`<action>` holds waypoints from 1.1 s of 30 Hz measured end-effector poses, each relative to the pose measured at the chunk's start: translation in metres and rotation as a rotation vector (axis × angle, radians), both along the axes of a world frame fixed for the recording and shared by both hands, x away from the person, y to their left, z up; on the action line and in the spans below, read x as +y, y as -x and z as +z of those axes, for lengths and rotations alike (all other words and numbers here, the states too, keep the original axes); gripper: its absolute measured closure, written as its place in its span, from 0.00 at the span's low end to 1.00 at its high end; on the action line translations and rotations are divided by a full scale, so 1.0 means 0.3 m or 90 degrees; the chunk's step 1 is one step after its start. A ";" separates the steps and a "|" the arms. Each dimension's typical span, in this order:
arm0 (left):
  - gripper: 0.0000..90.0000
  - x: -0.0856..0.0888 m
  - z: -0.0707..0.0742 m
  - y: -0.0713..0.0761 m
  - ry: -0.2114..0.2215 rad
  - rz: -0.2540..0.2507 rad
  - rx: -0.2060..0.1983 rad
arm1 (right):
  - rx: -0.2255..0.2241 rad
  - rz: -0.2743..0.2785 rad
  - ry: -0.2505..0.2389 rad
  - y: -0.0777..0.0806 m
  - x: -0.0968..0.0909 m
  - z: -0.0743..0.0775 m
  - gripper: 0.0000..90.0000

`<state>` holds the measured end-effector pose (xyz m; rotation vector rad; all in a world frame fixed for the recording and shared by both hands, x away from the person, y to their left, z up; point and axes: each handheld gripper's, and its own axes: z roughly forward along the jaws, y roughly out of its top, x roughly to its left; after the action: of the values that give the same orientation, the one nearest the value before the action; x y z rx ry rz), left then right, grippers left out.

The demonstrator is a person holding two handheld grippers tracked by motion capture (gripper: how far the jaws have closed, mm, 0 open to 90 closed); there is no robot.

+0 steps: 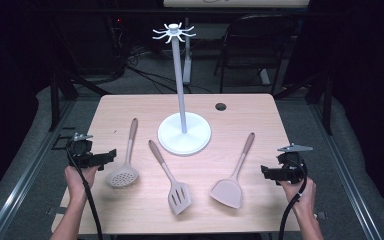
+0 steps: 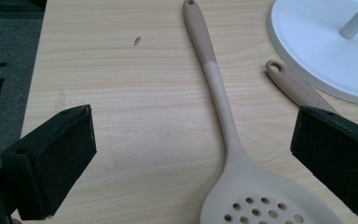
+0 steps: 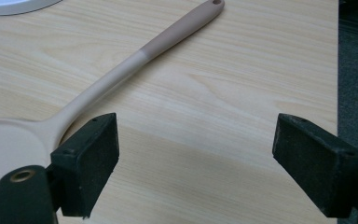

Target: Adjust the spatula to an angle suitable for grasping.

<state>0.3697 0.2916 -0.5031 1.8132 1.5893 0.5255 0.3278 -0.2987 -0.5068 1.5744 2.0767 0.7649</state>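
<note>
A: What's nearest the grippers?

B: Three beige kitchen tools lie flat on the wooden table (image 1: 260, 107). The skimmer (image 1: 124, 165) sits just beside the left gripper (image 1: 111, 154), its perforated head toward the person. The solid turner (image 1: 232, 182) lies near the right gripper (image 1: 264, 172), and the slotted turner (image 1: 172, 182) rests between them. Behind all three stands the white rack (image 1: 182, 100), a tall post with hooks on top and a round base.

A: And the jaws?

B: Both grippers stand open and hold nothing. In the left gripper view the skimmer (image 2: 223, 135) runs up between the two black pads, neither touching it. In the right gripper view the solid turner (image 3: 121, 74) lies off to one side of the jaws, its handle slanting away toward the far edge.

A: How would you take hold well?

B: Judging by the hooks and the hole at each handle's end, the work looks like hanging. I'd close across the skimmer's narrow neck or lower handle, square to it, leaving the hole end free for a hook. Lying flat, it may slide, so the pads should come down low on both sides.

A: Any writing?

B: There seems to be a faint mark on the slotted turner's handle (image 2: 298, 86) in the left gripper view, too faint to read.
</note>
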 end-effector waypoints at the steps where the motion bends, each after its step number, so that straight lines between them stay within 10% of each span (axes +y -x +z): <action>1: 0.00 -0.001 -0.002 0.001 0.004 0.002 0.000 | -0.002 0.004 0.001 0.000 0.007 0.002 0.16; 9: 0.00 -0.011 -0.009 0.020 0.018 0.022 0.010 | 0.017 0.028 0.028 -0.023 0.068 0.013 0.22; 17: 0.00 -0.021 -0.002 0.028 0.070 0.017 -0.017 | 0.073 0.027 -0.033 -0.080 0.104 -0.015 0.17; 33: 0.00 -0.054 -0.030 -0.042 -0.025 -0.035 0.041 | 0.159 0.047 -0.069 -0.189 0.189 -0.080 0.35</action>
<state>0.3824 0.2752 -0.5120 1.9144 1.5767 0.4807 0.3846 -0.2421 -0.5308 1.7381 2.3157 0.7504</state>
